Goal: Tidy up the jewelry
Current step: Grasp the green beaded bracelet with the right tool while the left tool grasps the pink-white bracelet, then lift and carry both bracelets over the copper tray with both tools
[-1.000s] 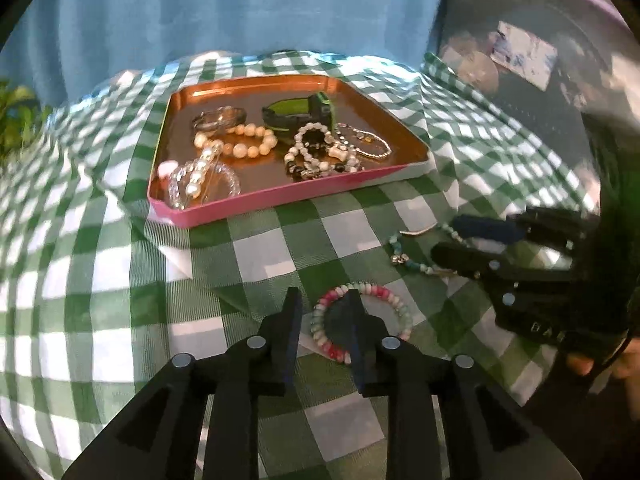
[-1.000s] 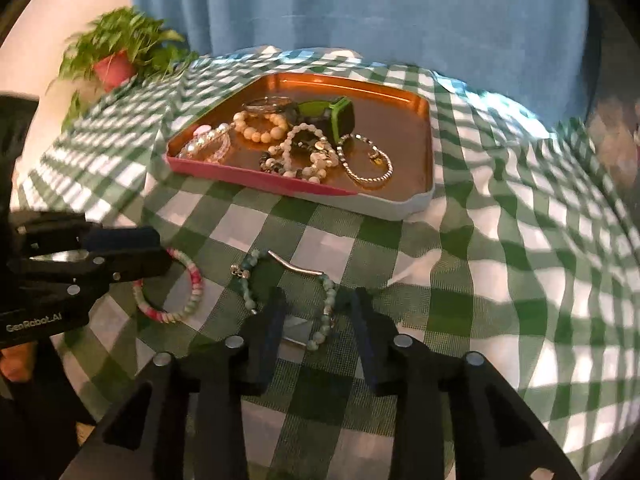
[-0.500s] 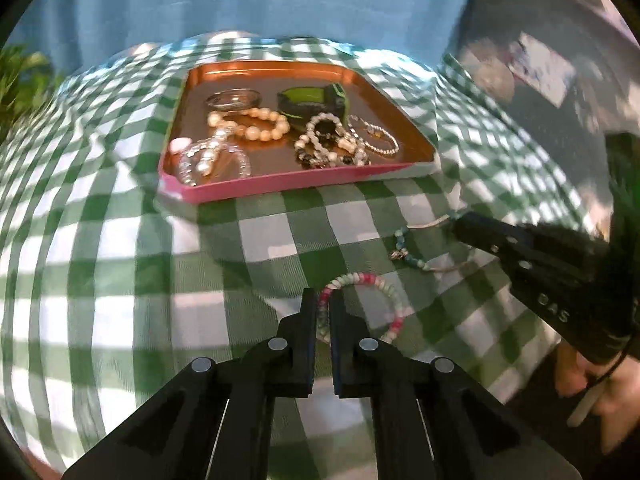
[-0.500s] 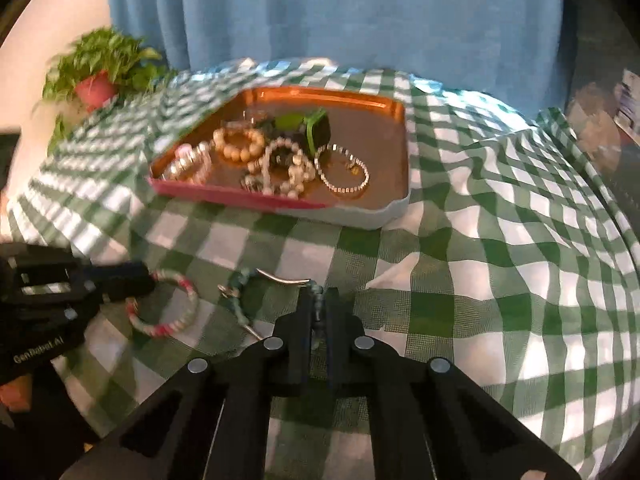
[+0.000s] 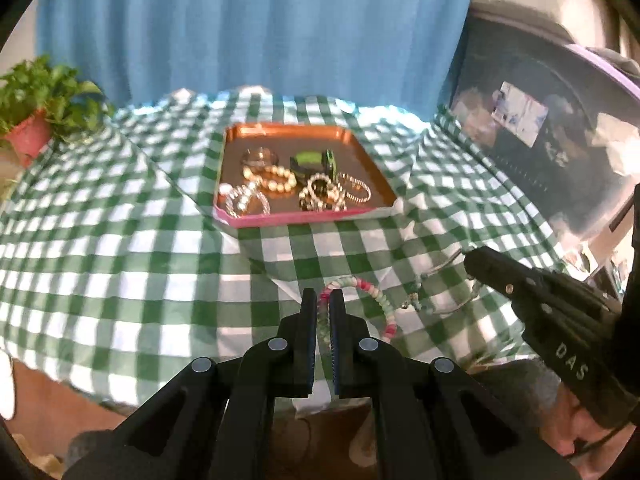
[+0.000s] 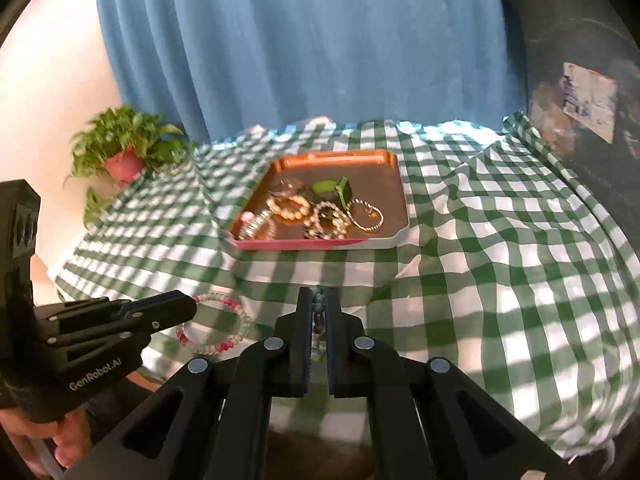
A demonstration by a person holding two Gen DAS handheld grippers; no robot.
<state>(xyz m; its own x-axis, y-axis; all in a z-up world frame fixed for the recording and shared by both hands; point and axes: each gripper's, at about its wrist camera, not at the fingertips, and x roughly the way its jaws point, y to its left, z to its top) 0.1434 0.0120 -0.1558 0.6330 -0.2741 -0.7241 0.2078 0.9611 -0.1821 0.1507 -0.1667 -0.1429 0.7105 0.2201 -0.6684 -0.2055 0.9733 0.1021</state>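
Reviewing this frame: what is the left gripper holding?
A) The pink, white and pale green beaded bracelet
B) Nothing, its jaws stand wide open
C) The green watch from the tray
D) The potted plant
A: in the left wrist view the left gripper has its jaws shut on the pink, white and pale green beaded bracelet, which hangs from them above the checked cloth.

Eight jewelry pieces [image 5: 276,179], one tray [image 5: 304,219], one plant [image 5: 36,100].
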